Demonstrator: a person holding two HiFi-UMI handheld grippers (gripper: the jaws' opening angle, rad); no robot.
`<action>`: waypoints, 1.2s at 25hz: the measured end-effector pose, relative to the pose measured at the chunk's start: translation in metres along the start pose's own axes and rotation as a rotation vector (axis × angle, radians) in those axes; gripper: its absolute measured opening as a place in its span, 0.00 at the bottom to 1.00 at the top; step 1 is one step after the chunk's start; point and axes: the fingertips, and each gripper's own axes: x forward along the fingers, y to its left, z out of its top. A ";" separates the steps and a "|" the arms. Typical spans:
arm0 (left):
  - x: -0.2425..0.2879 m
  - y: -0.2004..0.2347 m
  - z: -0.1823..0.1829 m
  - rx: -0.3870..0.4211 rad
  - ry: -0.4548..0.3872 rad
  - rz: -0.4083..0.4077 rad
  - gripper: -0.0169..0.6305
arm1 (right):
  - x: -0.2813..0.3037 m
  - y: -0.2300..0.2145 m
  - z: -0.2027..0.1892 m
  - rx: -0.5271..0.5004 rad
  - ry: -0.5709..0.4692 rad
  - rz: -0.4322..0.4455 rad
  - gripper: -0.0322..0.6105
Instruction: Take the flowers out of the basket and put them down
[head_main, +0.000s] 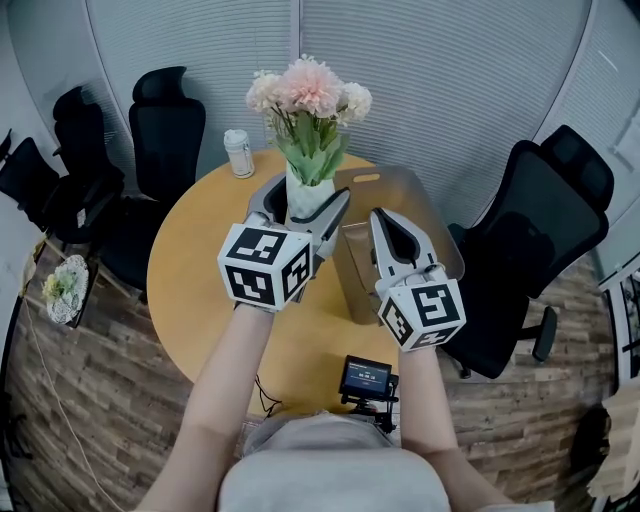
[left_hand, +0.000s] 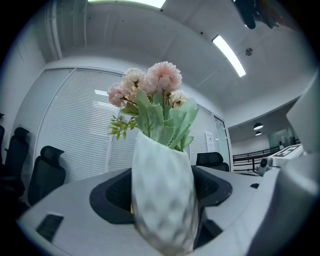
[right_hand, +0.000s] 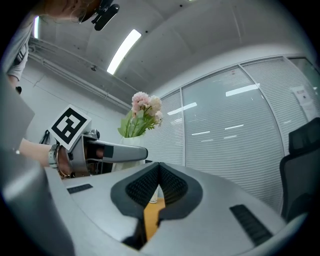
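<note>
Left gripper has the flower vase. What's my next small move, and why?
Probably lower the left gripper and set the vase on the bare table left of the basket: its jaws clamp the vase, which looks clear of the basket, and the right gripper is shut and empty.

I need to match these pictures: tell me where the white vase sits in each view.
Head view: white vase upper centre.
Left gripper view: bottom centre, filling the foreground.
Right gripper view: small, left of centre.
Shared landmark: the pink flowers.
</note>
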 end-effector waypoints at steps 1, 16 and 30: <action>-0.002 0.004 -0.001 -0.002 0.000 0.003 0.57 | 0.002 0.004 0.000 0.007 -0.002 0.001 0.09; -0.031 0.034 -0.007 0.001 -0.014 0.018 0.57 | 0.020 0.049 -0.012 0.013 0.008 0.017 0.09; -0.054 0.071 -0.018 0.031 -0.028 0.075 0.57 | 0.037 0.083 -0.022 0.024 0.007 0.042 0.09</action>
